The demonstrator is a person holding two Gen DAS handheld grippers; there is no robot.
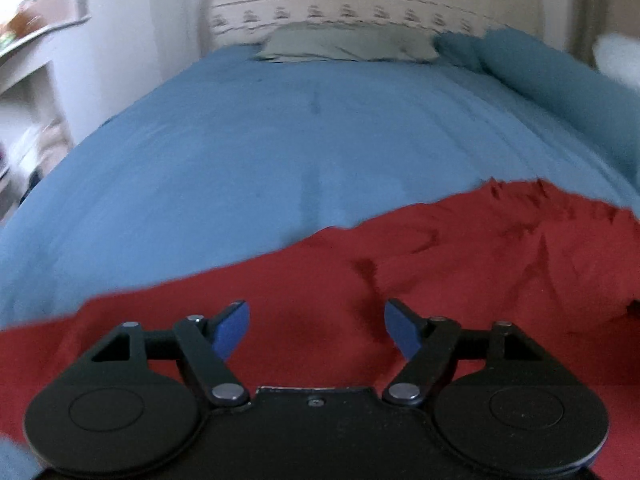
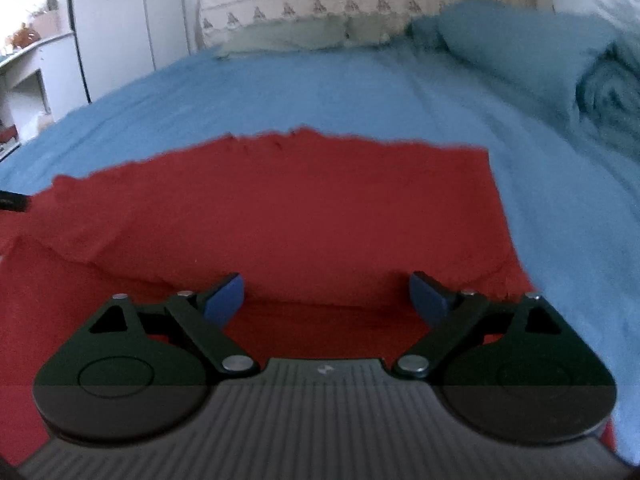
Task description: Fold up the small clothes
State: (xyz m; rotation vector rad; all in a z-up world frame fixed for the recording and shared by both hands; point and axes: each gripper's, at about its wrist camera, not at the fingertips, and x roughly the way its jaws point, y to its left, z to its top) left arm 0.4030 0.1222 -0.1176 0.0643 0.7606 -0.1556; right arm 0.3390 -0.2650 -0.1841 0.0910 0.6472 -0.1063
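A red garment [image 1: 440, 264] lies spread on a blue bedspread [image 1: 248, 152]. In the left wrist view its right part is creased and its far edge runs across the frame. My left gripper [image 1: 316, 330] hovers over the garment's near left part, jaws wide apart, no cloth between the blue pads [image 1: 230, 332]. In the right wrist view the red garment [image 2: 304, 208] shows a straight right edge and a folded ridge near the fingers. My right gripper [image 2: 326, 300] stands open just above that ridge, its blue pads [image 2: 428, 300] holding nothing.
A grey-green pillow [image 1: 348, 42] lies by the headboard [image 1: 360, 8]. A rolled teal blanket [image 2: 568, 64] sits at the bed's far right. White cabinets [image 2: 116, 36] and shelves stand left of the bed. Bare blue bedspread [image 2: 280, 96] stretches beyond the garment.
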